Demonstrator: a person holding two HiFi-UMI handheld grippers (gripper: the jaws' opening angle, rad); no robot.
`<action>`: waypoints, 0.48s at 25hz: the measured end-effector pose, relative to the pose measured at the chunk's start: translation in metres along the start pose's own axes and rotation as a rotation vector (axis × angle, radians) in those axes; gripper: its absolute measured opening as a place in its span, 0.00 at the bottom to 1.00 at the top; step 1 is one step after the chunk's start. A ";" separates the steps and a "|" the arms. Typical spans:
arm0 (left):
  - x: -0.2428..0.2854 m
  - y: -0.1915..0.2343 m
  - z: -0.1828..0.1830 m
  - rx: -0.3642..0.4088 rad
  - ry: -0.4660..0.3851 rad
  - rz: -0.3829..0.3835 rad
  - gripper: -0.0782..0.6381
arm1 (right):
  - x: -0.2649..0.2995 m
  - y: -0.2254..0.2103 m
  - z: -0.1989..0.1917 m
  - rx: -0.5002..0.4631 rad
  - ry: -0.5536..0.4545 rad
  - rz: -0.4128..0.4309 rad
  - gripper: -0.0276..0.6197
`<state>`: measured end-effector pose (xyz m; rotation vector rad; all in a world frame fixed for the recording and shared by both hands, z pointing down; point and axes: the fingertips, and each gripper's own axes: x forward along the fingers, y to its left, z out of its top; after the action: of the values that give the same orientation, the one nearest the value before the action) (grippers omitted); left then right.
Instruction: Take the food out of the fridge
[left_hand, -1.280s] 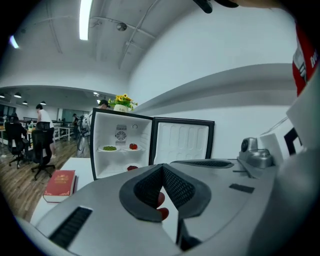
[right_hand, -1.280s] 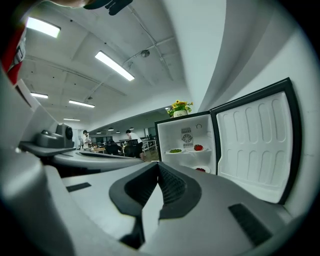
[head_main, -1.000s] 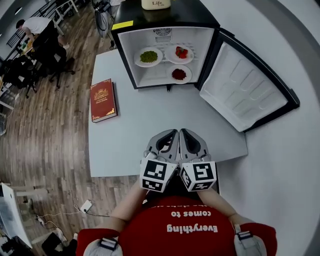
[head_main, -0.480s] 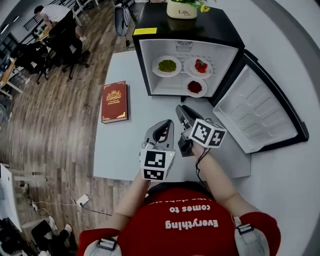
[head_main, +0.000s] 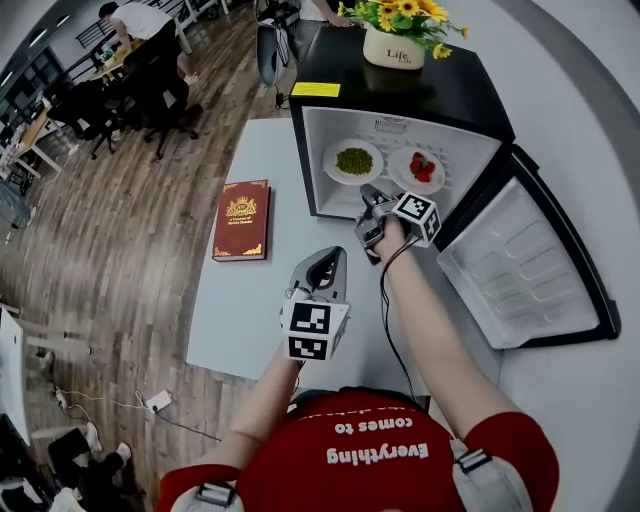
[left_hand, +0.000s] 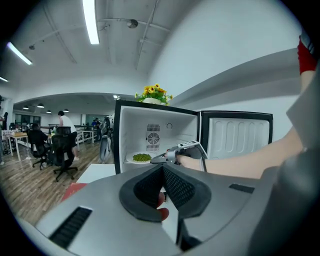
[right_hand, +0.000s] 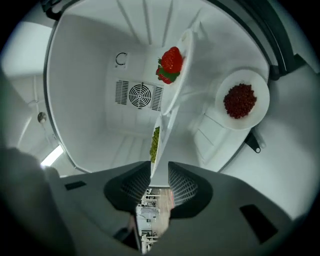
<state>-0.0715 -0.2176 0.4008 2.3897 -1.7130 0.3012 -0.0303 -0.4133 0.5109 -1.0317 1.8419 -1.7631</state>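
While the left gripper (head_main: 333, 258) hangs over the white counter (head_main: 250, 300) at the middle of the head view, its jaws are pressed together at the tips and pinch nothing. The right gripper (head_main: 370, 196) is rolled onto its side at the mouth of the open fridge (head_main: 400, 95), upper centre of the frame. Its jaws are spread and opening, and the pads press on nothing. In the right gripper view, the rim of the plate of greens (right_hand: 155, 142) lines up with the gap between them; whether it is already inside the gap cannot be told.

All the food sits inside the fridge: the plate of greens, a plate of strawberries (head_main: 420, 168) just right of it, and a plate of red berries (right_hand: 241, 100) on the level below. The door (head_main: 520, 270) stands wide open at the right. A red book (head_main: 241, 220) lies on the counter at centre left, and a pot of flowers (head_main: 400, 45) stands on the fridge.
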 end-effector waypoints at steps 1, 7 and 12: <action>0.002 0.002 -0.003 -0.003 0.008 0.004 0.11 | 0.007 0.000 0.006 0.011 -0.015 0.001 0.19; 0.007 0.010 -0.020 -0.037 0.055 0.023 0.11 | 0.031 0.000 0.021 0.025 -0.045 0.003 0.19; 0.005 0.015 -0.020 -0.039 0.053 0.036 0.11 | 0.029 0.005 0.022 0.063 -0.060 0.066 0.08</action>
<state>-0.0851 -0.2214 0.4215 2.3048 -1.7245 0.3308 -0.0342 -0.4499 0.5092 -0.9772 1.7526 -1.7222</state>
